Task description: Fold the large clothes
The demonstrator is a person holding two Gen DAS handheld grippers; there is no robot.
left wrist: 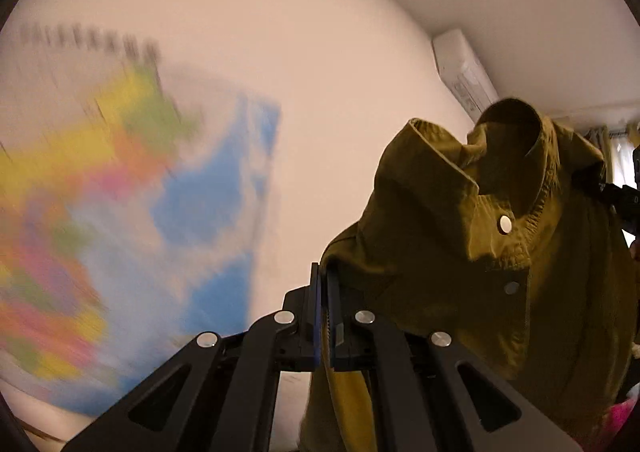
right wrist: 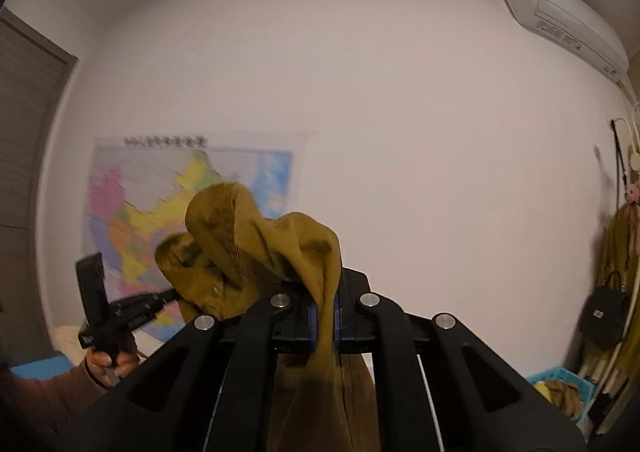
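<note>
So right up close, my left gripper [left wrist: 325,308] is clamped tight on a thin edge of the olive shirt [left wrist: 460,220], somewhere near the shoulder by the look of it. My right gripper [right wrist: 325,316] is pinched on a bunched fold of the same shirt, with the cloth squeezed between the jaws and spilling down below them. The whole thing hangs in the air between my two hands, collar [left wrist: 516,140] flopped over on top, snap buttons [left wrist: 505,223] showing along the placket.

It looks like soft woven cotton to me: limp, not slippery, a bit of weight since it's a big piece. It sags and wads wherever I'm not holding it. I'd say seams and shoulder corners are the best places to grab, since the stitching gives the pads something firm. My right grip has too much bunched in it, so the shirt may not hang flat.

Further back there's a coloured map [right wrist: 188,220] on the white wall [right wrist: 400,132], and an air conditioner [right wrist: 560,12] up high.
</note>
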